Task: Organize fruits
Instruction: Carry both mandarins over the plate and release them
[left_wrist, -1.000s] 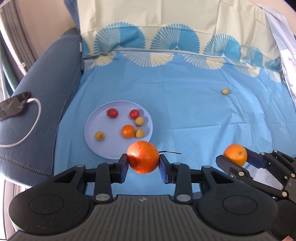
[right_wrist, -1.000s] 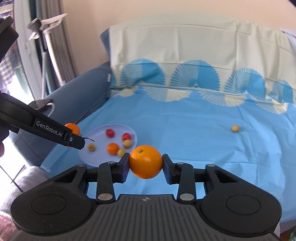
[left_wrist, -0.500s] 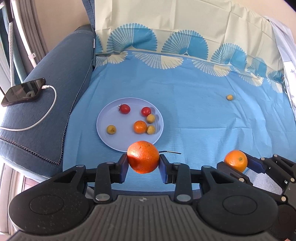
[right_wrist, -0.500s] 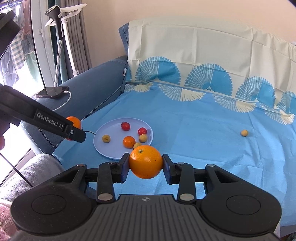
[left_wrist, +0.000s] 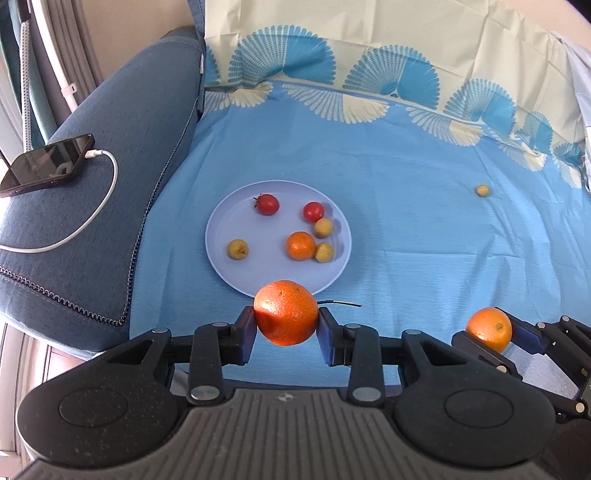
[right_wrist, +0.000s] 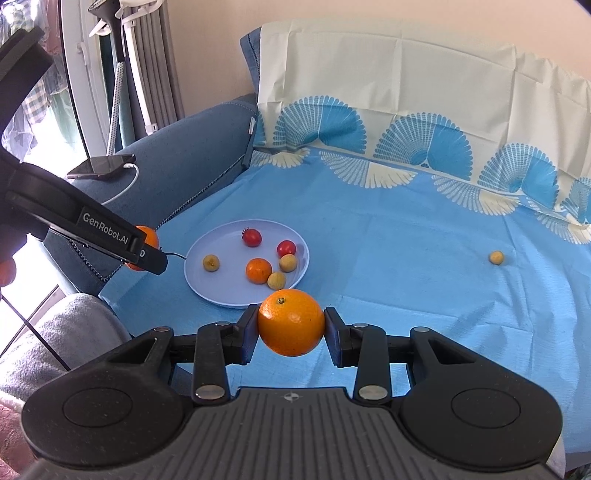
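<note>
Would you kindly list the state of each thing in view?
Left tongs: shut on reddish orange.
Right tongs: shut on bright orange.
Plate: holds six small fruits.
Loose yellow fruit: alone on cloth.
Phone: plugged in, on armrest.

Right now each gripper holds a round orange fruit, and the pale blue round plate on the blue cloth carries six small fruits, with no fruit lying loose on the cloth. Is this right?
Not quite. One small yellow fruit lies loose on the blue cloth, far right of the pale blue round plate; the left wrist view shows it. The rest holds.
</note>
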